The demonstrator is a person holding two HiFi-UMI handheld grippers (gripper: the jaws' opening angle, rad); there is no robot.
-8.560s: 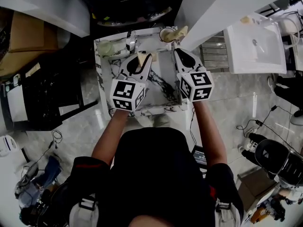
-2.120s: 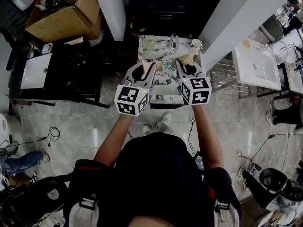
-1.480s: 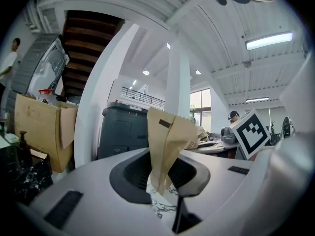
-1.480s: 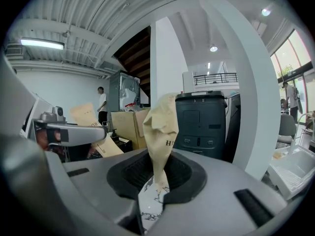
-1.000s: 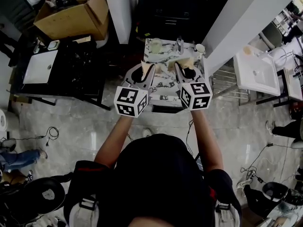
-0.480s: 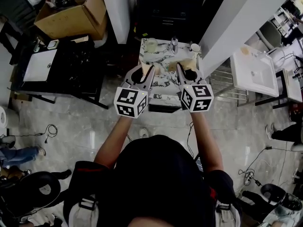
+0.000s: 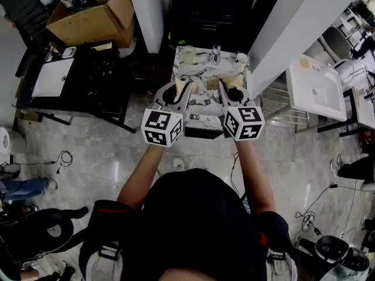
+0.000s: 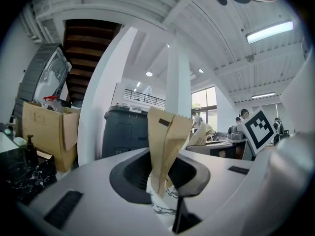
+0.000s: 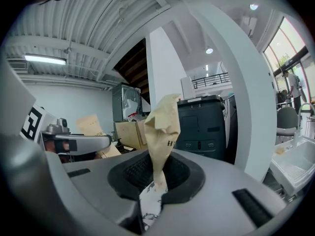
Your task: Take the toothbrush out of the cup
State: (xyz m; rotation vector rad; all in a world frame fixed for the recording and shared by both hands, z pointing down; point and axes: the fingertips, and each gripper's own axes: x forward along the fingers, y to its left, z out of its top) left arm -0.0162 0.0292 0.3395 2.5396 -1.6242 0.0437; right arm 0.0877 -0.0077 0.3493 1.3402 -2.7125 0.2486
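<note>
Marble-patterned white surface lies ahead of you, with a small white cup at its far right corner, just beyond your right claw. I can't make out a toothbrush. That claw pinches a crumpled tan paper scrap, and your left claw pinches a flat tan paper strip.
</note>
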